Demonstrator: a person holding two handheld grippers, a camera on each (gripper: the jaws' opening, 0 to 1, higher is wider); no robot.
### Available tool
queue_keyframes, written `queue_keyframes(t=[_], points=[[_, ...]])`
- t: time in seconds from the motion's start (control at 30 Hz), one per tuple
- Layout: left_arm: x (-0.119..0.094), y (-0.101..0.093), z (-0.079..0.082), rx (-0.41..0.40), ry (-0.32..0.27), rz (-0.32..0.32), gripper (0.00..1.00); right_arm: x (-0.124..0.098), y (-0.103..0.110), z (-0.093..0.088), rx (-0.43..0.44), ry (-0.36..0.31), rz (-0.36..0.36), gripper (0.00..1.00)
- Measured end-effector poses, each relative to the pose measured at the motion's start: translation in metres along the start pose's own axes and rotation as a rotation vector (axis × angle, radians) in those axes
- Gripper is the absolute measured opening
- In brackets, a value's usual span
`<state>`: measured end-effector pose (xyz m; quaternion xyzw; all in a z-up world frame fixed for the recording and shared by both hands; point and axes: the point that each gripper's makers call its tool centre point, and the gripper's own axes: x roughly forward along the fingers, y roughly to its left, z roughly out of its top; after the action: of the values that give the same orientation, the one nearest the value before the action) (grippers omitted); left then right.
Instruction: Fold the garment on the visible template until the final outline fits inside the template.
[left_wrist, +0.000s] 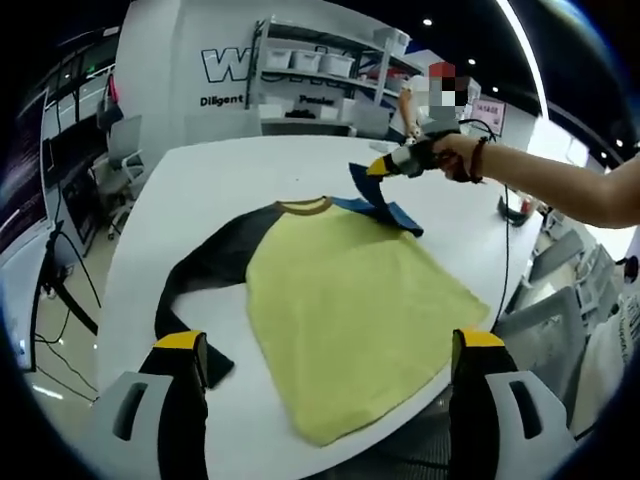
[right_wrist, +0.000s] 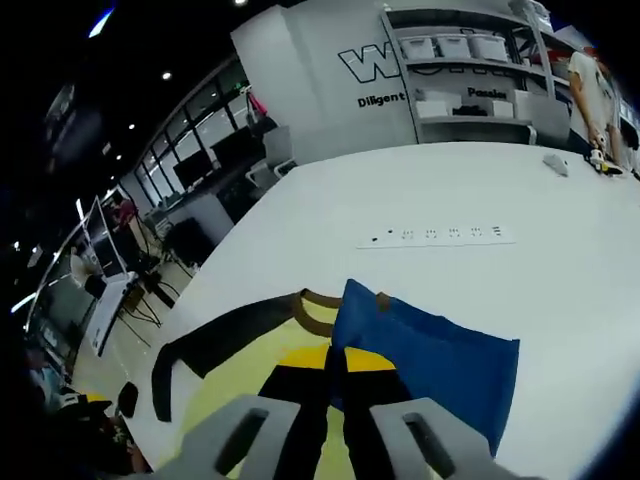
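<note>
A yellow shirt (left_wrist: 350, 300) with a brown collar lies flat on the white table (left_wrist: 200, 200). Its dark left sleeve (left_wrist: 205, 265) is spread out toward the table's edge. My left gripper (left_wrist: 332, 338) is open, its jaws wide apart above the shirt's near hem and holding nothing. A hand carries my right gripper (left_wrist: 380, 166), shut on the blue sleeve (left_wrist: 385, 205) and lifting it off the table beside the collar. In the right gripper view, the right gripper (right_wrist: 335, 360) pinches the blue sleeve (right_wrist: 430, 350), which drapes over the yellow shirt (right_wrist: 235, 385).
A white power strip (right_wrist: 440, 236) lies farther across the table. A black cable (left_wrist: 507, 270) runs along the table's right side near a small device (left_wrist: 515, 210). Grey chairs (left_wrist: 545, 320) stand at the right edge. Shelves (left_wrist: 310, 70) and a person (left_wrist: 425, 100) are behind.
</note>
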<state>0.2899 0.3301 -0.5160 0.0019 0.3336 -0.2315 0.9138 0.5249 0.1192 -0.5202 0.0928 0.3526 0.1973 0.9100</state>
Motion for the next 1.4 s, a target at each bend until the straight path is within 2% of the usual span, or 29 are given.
queue_keyframes(t=[0.13,0.47,0.6,0.9,1.13,1.4], points=[[-0.001,-0.001,0.008,-0.038,-0.048,-0.002,0.99,0.007,0.019,0.001,-0.012,0.000,0.026,0.00],[-0.005,0.000,0.002,-0.052,-0.036,0.011,0.99,0.024,0.052,-0.010,-0.046,0.033,0.070,0.00],[-0.006,0.000,-0.001,-0.050,-0.024,0.012,0.98,0.029,0.066,-0.010,-0.056,0.034,0.089,0.00],[-0.009,0.004,-0.004,-0.060,-0.021,0.018,0.97,0.044,0.086,-0.019,-0.103,0.059,0.110,0.00],[-0.015,0.018,-0.008,-0.080,-0.025,0.036,0.96,0.064,0.098,-0.043,-0.132,0.123,0.116,0.00],[-0.013,0.024,-0.014,-0.093,-0.017,0.036,0.95,0.083,0.105,-0.061,-0.132,0.171,0.129,0.00]])
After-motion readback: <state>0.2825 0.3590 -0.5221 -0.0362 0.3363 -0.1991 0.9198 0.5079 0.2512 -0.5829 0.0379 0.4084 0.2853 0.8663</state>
